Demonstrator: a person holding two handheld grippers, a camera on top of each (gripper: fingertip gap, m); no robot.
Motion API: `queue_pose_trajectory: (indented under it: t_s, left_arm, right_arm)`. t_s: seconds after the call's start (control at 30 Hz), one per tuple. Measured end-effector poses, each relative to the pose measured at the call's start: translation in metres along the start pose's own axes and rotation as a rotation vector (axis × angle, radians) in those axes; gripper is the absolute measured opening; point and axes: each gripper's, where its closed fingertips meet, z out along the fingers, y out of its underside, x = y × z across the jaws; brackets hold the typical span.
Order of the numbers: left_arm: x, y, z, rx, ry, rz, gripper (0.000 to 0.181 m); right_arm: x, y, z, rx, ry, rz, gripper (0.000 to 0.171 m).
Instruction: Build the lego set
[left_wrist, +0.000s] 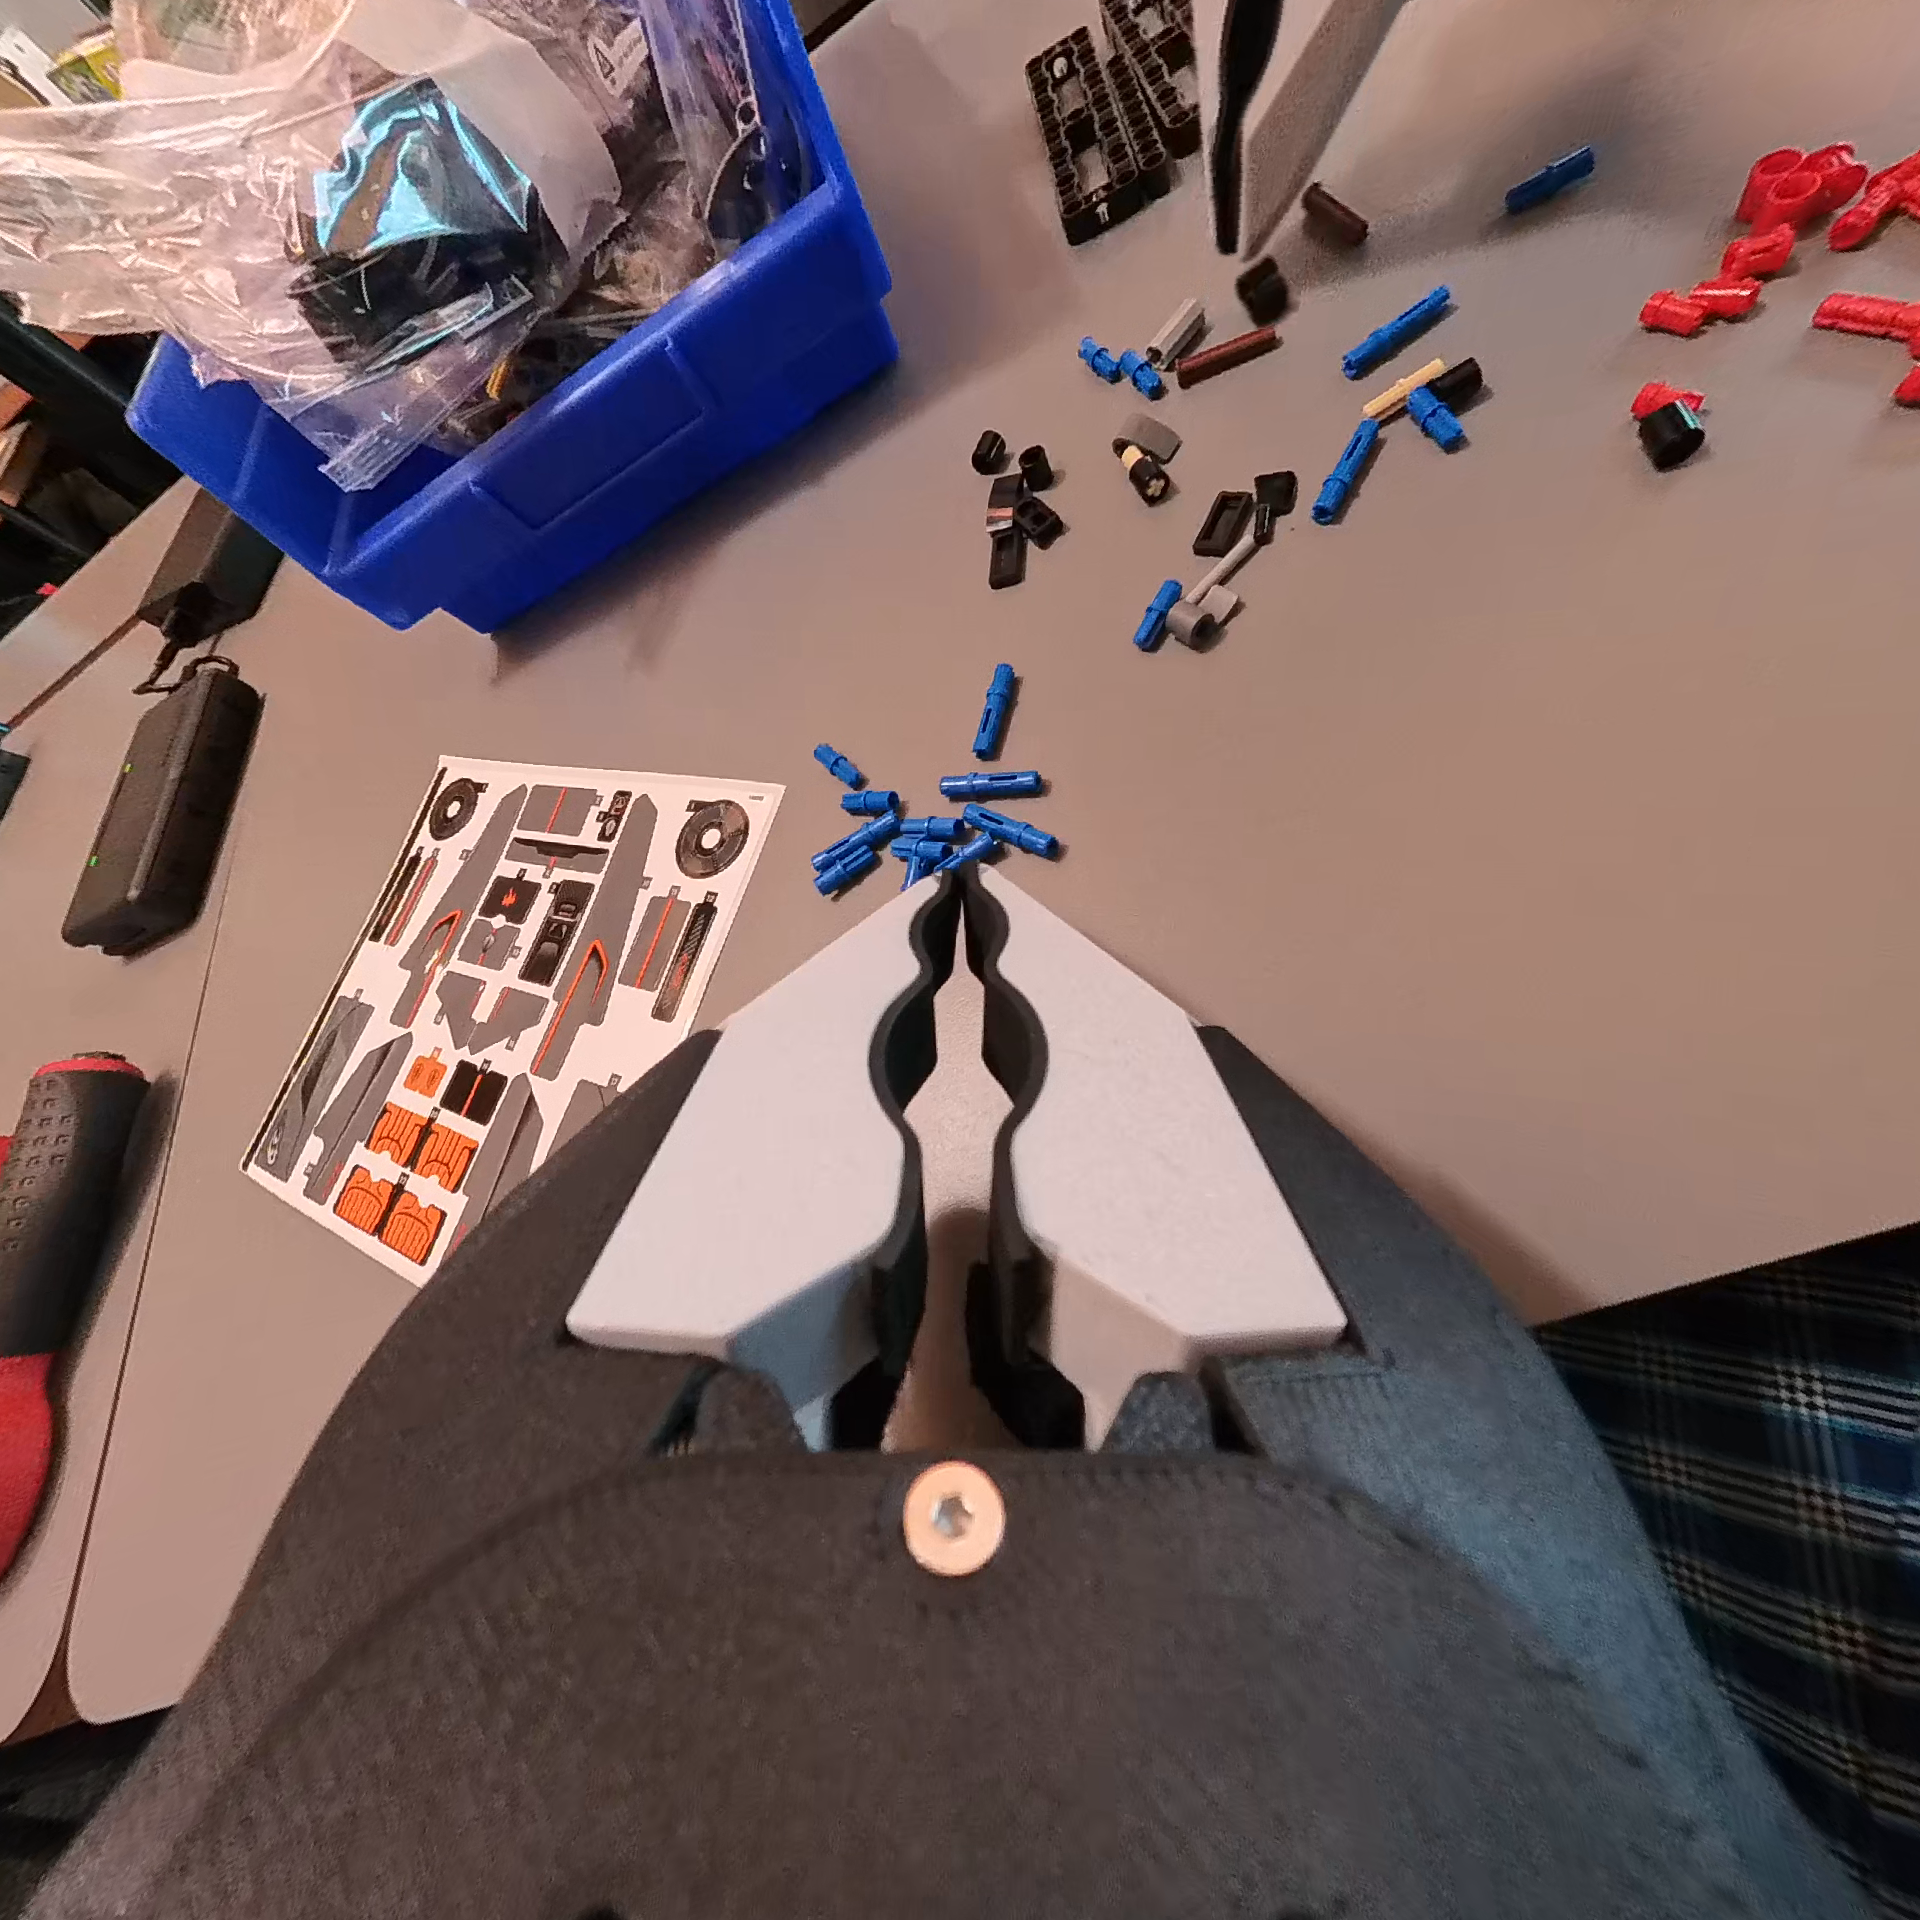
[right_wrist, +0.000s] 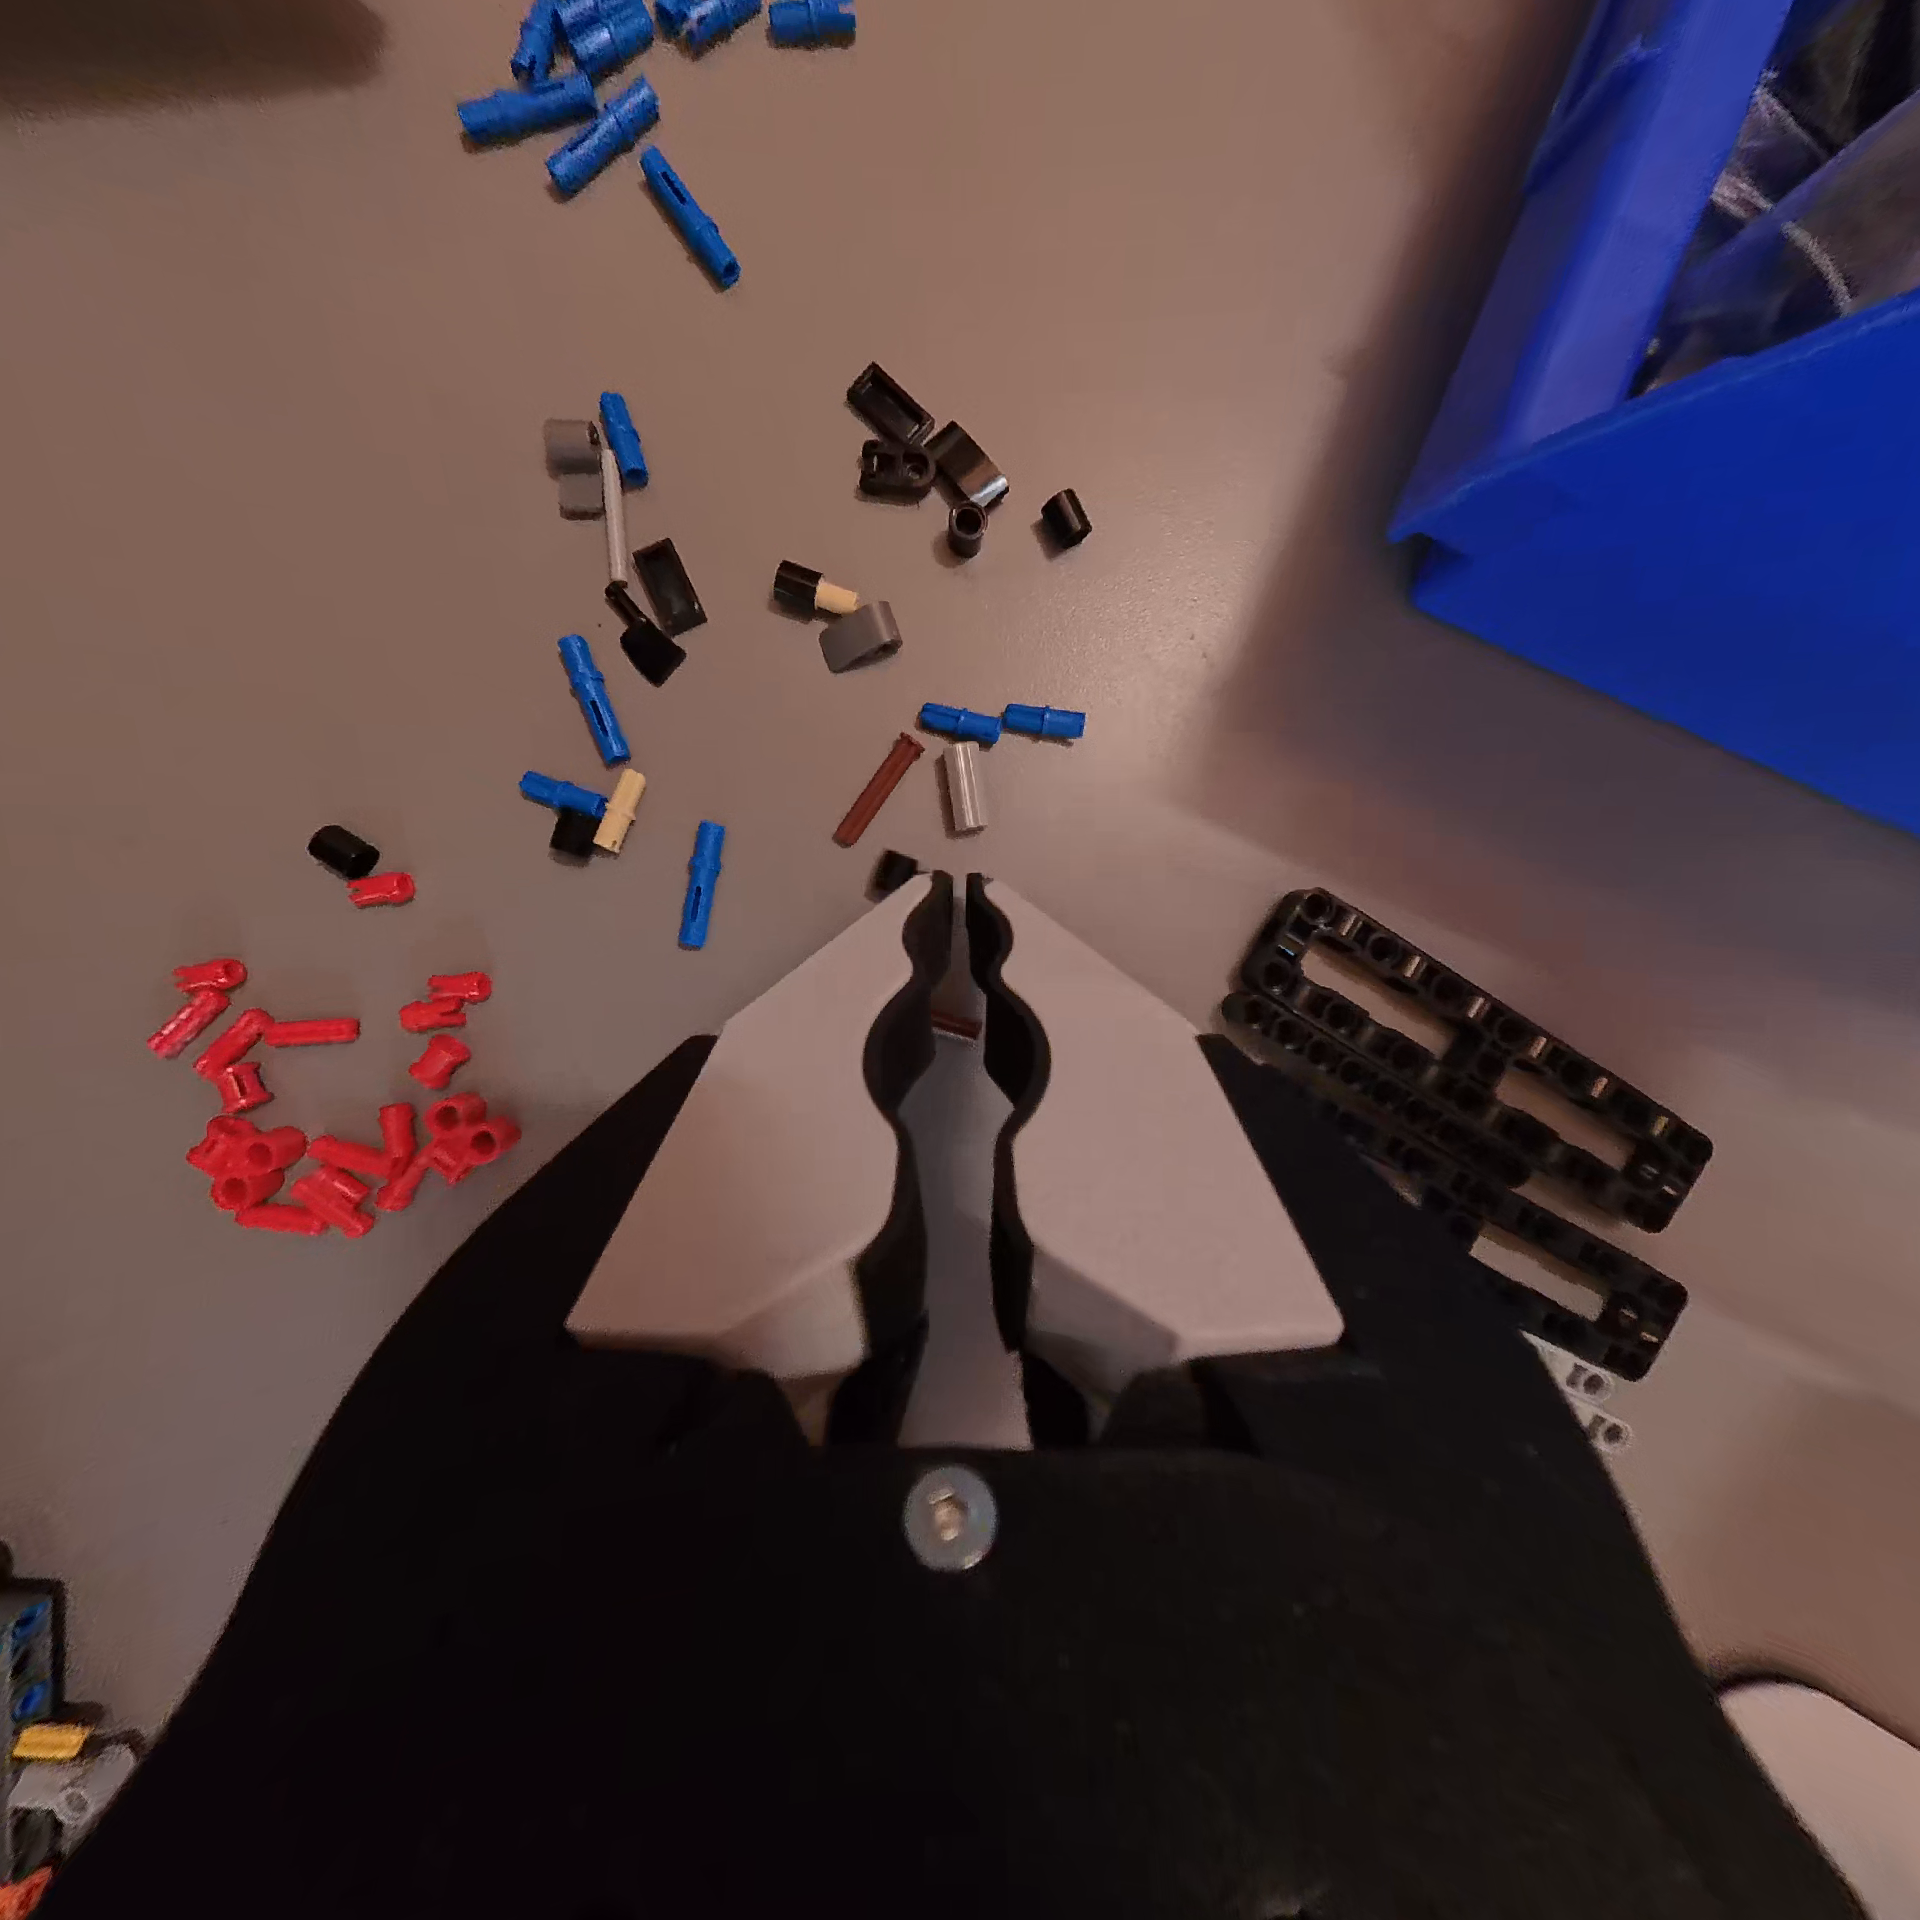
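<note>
A pile of blue pins (left_wrist: 925, 831) lies on the grey table (left_wrist: 1455, 831). My left gripper (left_wrist: 958, 881) is shut, its tips at the near edge of the pile and touching one pin; I cannot tell whether it grips it. My right gripper (right_wrist: 958, 883) is shut with a thin gap, empty, and hovers over scattered small parts. A short brown piece (right_wrist: 956, 1027) on the table shows through its fingers. It also shows in the left wrist view (left_wrist: 1242, 156), far back. Black beam frames (right_wrist: 1455, 1122) lie to its right, and red connectors (right_wrist: 332, 1122) to its left.
A blue bin (left_wrist: 520, 416) full of plastic bags stands at the back left. A sticker sheet (left_wrist: 499, 1018) lies left of my left gripper, with black power adapters (left_wrist: 156, 810) beyond it. Loose blue, black and grey parts (left_wrist: 1226, 468) are scattered mid-table. Plaid clothing (left_wrist: 1766, 1507) shows at the table's edge. The gap from one gripper's tips to the other's is roughly 20 cm.
</note>
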Motion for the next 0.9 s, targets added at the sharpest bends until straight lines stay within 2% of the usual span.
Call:
queue_pose_trajectory:
  t_s: [0.3,0.57,0.67,0.77,0.9]
  left_arm:
    - [0.000,-0.001,0.000,0.001,0.000,0.003,0.000]
    - [0.003,-0.003,-0.001,0.005,0.003,0.021,0.000]
    - [0.003,-0.003,-0.001,0.005,0.001,0.025,0.000]
    - [0.004,-0.003,0.000,0.006,0.008,0.027,0.000]
    - [0.005,-0.015,0.000,0.043,0.006,0.016,0.000]
  right_arm:
    - [-0.010,0.000,-0.006,-0.001,-0.032,-0.048,0.014]
    - [-0.014,-0.003,0.000,-0.065,-0.146,-0.300,0.021]
    - [-0.012,0.001,0.005,-0.102,-0.184,-0.350,0.017]
    - [-0.016,0.002,0.008,-0.114,-0.209,-0.384,0.004]
    - [-0.016,0.004,0.006,-0.117,-0.215,-0.383,0.000]
